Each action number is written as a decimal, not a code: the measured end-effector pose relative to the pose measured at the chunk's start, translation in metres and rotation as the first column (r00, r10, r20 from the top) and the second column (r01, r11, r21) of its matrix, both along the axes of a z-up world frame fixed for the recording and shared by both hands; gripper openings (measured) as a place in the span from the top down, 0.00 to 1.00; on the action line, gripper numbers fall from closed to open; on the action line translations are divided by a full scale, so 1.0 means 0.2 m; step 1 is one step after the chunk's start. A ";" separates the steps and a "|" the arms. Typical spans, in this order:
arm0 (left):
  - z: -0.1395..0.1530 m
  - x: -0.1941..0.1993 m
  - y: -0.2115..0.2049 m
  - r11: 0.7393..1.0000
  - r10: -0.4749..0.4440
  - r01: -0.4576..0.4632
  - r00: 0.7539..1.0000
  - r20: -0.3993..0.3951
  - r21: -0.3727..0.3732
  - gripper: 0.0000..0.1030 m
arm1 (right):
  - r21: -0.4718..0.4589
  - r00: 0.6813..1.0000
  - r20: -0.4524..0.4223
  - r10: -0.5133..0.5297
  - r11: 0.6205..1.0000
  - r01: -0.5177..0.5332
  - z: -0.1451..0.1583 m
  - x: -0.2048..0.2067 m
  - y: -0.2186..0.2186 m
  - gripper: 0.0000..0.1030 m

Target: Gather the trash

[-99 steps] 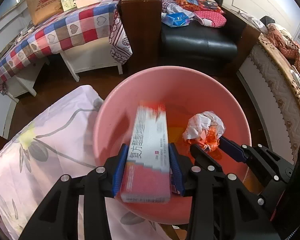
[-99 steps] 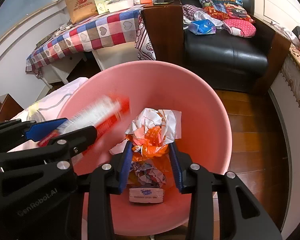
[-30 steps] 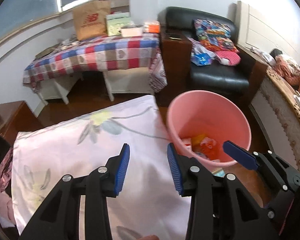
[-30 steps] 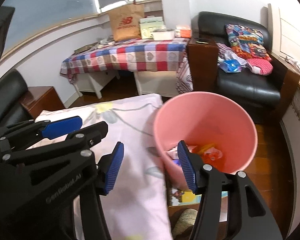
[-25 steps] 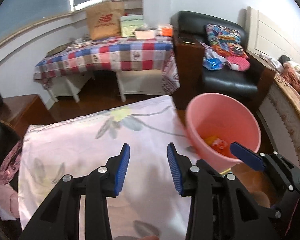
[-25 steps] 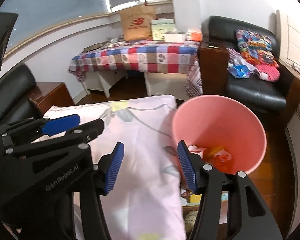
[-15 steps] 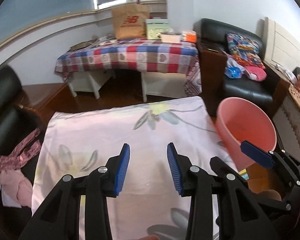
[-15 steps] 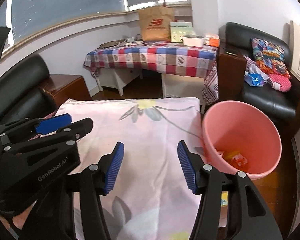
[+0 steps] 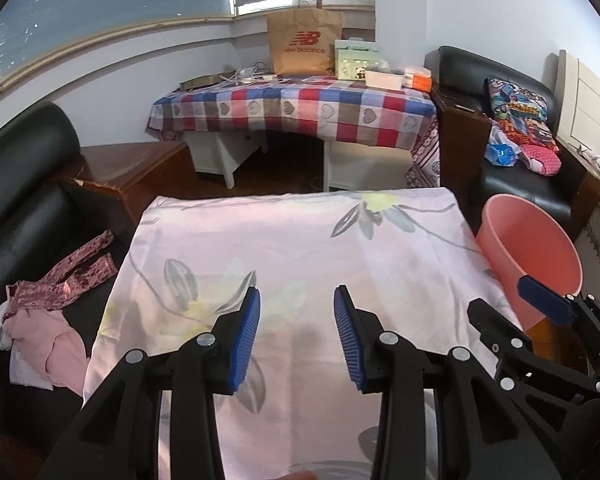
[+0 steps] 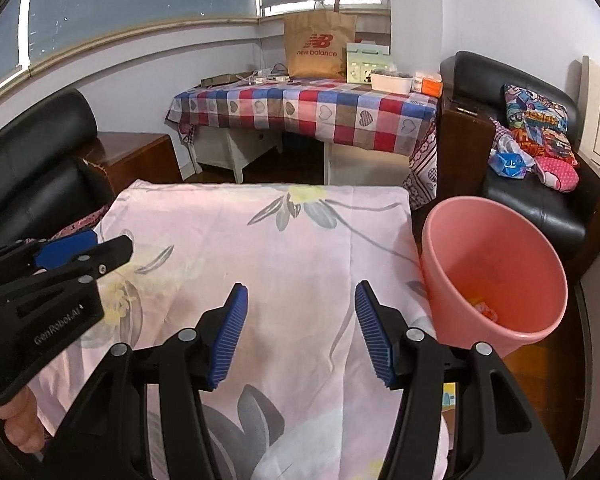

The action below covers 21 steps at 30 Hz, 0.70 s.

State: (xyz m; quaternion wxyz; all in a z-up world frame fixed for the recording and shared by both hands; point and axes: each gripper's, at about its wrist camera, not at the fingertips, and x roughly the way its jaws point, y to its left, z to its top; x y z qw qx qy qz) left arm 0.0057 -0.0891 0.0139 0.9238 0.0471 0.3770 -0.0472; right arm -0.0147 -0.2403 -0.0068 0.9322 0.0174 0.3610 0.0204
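A pink bucket (image 10: 496, 264) stands on the floor at the right of a table under a pale pink flowered cloth (image 10: 260, 248); orange scraps of trash (image 10: 485, 309) lie at its bottom. In the left wrist view the bucket (image 9: 528, 252) is at the right edge. My left gripper (image 9: 297, 332) hangs open over the bare cloth (image 9: 292, 240), nothing between its blue pads. My right gripper (image 10: 300, 332) is open too, empty, over the cloth just left of the bucket. Each gripper shows in the other's view, the right gripper (image 9: 548, 308) to the right and the left gripper (image 10: 64, 256) to the left.
A black sofa (image 9: 16, 184) with pink and maroon clothes (image 9: 48, 304) lies left. Behind stand a checked-cloth table (image 9: 296, 108) with a paper bag (image 9: 304, 44) and boxes, a dark wood cabinet (image 9: 460, 136), and a black armchair (image 10: 540, 168) holding cushions. A hand (image 10: 20, 428) grips the left gripper's handle.
Both grippers have let go of the box and crumpled wrapper into the bucket, then drawn back and swung left, so the bucket has slid to the right and the cloth fills the view.
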 end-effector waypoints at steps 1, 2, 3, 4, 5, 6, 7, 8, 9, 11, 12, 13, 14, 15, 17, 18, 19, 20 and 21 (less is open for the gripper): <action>-0.02 0.00 0.02 1.000 0.007 -0.007 1.000 -0.009 -0.003 0.63 | 0.001 1.000 -0.005 0.002 1.000 -0.002 -0.01 0.00 0.01 0.45; -0.03 0.00 0.04 1.000 0.013 -0.013 1.000 -0.014 -0.005 0.63 | 0.001 1.000 -0.009 0.004 1.000 -0.004 -0.02 0.00 0.01 0.45; -0.04 0.00 0.05 1.000 0.018 -0.018 1.000 -0.017 -0.006 0.64 | 0.001 1.000 -0.014 0.008 1.000 -0.008 -0.03 0.01 0.02 0.45; -0.05 0.00 0.06 1.000 0.024 -0.024 0.999 -0.023 -0.008 0.64 | 0.001 1.000 -0.017 0.010 1.000 -0.010 -0.03 0.00 0.02 0.45; -0.06 0.01 0.07 1.000 0.027 -0.027 0.999 -0.028 -0.009 0.66 | 0.000 1.000 -0.021 0.013 1.000 -0.013 -0.04 0.01 0.03 0.45; -0.08 0.01 0.08 0.999 0.031 -0.031 0.999 -0.033 -0.012 0.67 | 0.000 1.000 -0.024 0.013 1.000 -0.013 -0.05 0.01 0.03 0.45; -0.08 0.01 0.08 0.999 0.032 -0.032 0.999 -0.036 -0.012 0.67 | 0.000 1.000 -0.026 0.014 1.000 -0.014 -0.05 0.00 0.03 0.45; -0.09 0.01 0.08 0.999 0.033 -0.033 0.999 -0.038 -0.013 0.67 | 0.003 0.999 -0.030 0.015 1.000 -0.015 -0.06 0.01 0.03 0.45; -0.09 0.01 0.08 0.999 0.032 -0.033 0.999 -0.039 -0.013 0.67 | 0.004 0.999 -0.033 0.015 1.000 -0.015 -0.07 0.01 0.03 0.45; -0.10 0.00 0.08 1.000 0.026 -0.027 0.999 -0.042 -0.014 0.67 | 0.006 0.999 -0.036 0.013 1.000 -0.013 -0.08 0.01 0.03 0.45; -0.11 0.00 0.08 1.000 0.024 -0.025 0.999 -0.042 -0.014 0.67 | 0.007 0.999 -0.037 0.013 1.000 -0.013 -0.08 0.00 0.03 0.45; -0.11 0.00 0.08 1.000 0.023 -0.024 0.999 -0.043 -0.013 0.67 | 0.007 0.999 -0.037 0.012 1.000 -0.012 -0.08 0.00 0.03 0.45; -0.11 0.01 0.08 1.000 0.021 -0.022 0.999 -0.045 -0.014 0.67 | 0.008 0.999 -0.040 0.012 1.000 -0.012 -0.09 0.00 0.03 0.45; -0.11 0.01 0.08 1.000 0.020 -0.021 0.999 -0.047 -0.013 0.67 | 0.007 0.999 -0.042 0.012 1.000 -0.012 -0.09 0.00 0.03 0.45; -0.12 0.01 0.08 1.000 0.019 -0.020 0.999 -0.049 -0.014 0.67 | 0.008 0.999 -0.043 0.011 1.000 -0.011 -0.09 0.00 0.03 0.45; -0.12 0.02 0.08 1.000 0.019 -0.019 0.999 -0.049 -0.014 0.67 | 0.008 0.999 -0.044 0.011 1.000 -0.011 -0.09 0.01 0.03 0.45; -0.12 0.02 0.08 1.000 0.019 -0.020 0.999 -0.051 -0.013 0.67 | 0.008 0.999 -0.045 0.011 1.000 -0.011 -0.09 0.01 0.03 0.45; -0.13 0.02 0.08 1.000 0.019 -0.019 0.998 -0.052 -0.013 0.67 | 0.009 0.999 -0.046 0.011 1.000 -0.011 -0.09 0.01 0.03 0.45; -0.13 0.02 0.07 1.000 0.019 -0.019 0.998 -0.052 -0.012 0.67 | 0.009 0.999 -0.046 0.011 1.000 -0.011 -0.10 0.01 0.03 0.45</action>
